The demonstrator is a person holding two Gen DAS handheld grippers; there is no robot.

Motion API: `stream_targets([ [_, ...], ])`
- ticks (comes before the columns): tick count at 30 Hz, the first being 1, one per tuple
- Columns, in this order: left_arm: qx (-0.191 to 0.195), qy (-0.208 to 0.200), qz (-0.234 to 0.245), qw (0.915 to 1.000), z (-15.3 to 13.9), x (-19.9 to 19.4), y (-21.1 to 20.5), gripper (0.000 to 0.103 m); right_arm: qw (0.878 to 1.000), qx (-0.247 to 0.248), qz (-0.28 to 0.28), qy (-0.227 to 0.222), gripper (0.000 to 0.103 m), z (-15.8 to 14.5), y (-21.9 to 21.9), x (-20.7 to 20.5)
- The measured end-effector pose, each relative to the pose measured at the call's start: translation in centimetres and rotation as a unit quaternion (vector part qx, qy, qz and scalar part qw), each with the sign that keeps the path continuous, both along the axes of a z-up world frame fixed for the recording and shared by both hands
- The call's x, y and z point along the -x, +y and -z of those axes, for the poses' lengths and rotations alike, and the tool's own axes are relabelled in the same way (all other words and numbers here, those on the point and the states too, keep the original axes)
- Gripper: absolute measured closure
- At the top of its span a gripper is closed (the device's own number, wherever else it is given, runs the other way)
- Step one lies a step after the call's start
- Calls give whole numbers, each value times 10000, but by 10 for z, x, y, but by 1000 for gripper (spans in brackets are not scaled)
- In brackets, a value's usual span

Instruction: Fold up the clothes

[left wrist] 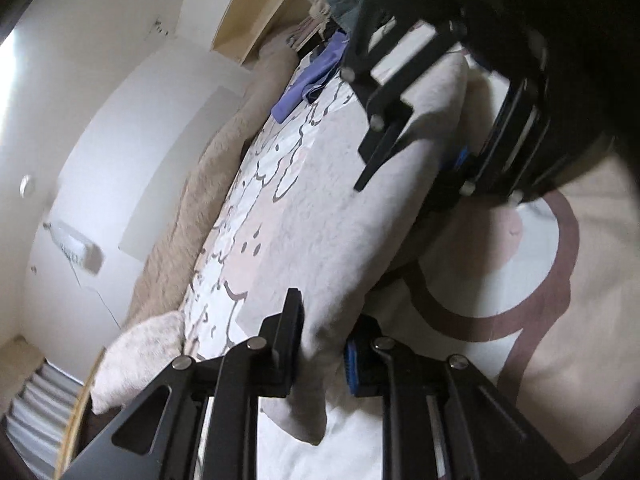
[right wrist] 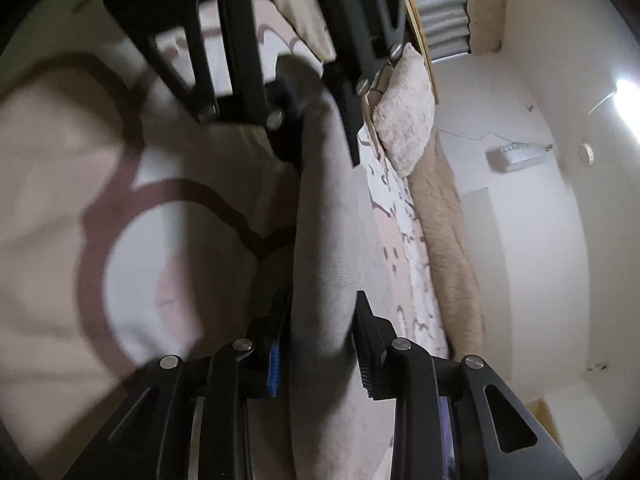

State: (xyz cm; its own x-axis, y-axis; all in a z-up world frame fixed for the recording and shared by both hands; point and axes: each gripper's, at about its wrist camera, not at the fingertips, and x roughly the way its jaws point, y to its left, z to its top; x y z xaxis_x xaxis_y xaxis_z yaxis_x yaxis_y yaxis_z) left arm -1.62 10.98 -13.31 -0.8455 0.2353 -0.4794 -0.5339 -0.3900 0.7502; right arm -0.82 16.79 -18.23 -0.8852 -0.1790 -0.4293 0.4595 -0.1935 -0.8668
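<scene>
You've got both grippers, left (left wrist: 324, 348) and right (right wrist: 320, 340), clenched on the grey garment (left wrist: 340, 200), stretched taut between them above the bed (left wrist: 500, 280); wall (left wrist: 120, 140) near the far edge.

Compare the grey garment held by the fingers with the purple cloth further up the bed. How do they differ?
The grey garment is pale grey and plain; the purple cloth is violet. The grey garment is clamped at both ends, by the left gripper and the right gripper, and stretched between them; the purple cloth lies loose and crumpled, untouched. Both are over the patterned bed cover.
</scene>
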Motion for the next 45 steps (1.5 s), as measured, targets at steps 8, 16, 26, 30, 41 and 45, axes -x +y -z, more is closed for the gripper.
stream_targets([
  [8, 208, 95, 39, 9997, 36, -22, -12, 85, 9973, -195, 699, 66, 73, 13, 45, 17],
  [16, 699, 449, 12, 9965, 58, -23, -15, 82, 9947, -523, 874, 154, 78, 22, 95, 14],
  [26, 1452, 1502, -384, 9772, 69, -25, -6, 43, 9949, -594, 492, 656, 79, 28, 100, 0],
  [30, 1908, 1723, -275, 9660, 71, -20, -5, 36, 9925, -659, 445, 932, 79, 32, 95, -1],
  [41, 2998, 1915, -196, 9344, 90, -2, -16, 44, 9894, -854, 526, 1053, 79, 43, 90, 2],
  [45, 3162, 1480, -146, 9370, 100, 4, -18, 82, 9891, -854, 571, 1060, 79, 50, 95, -15],
])
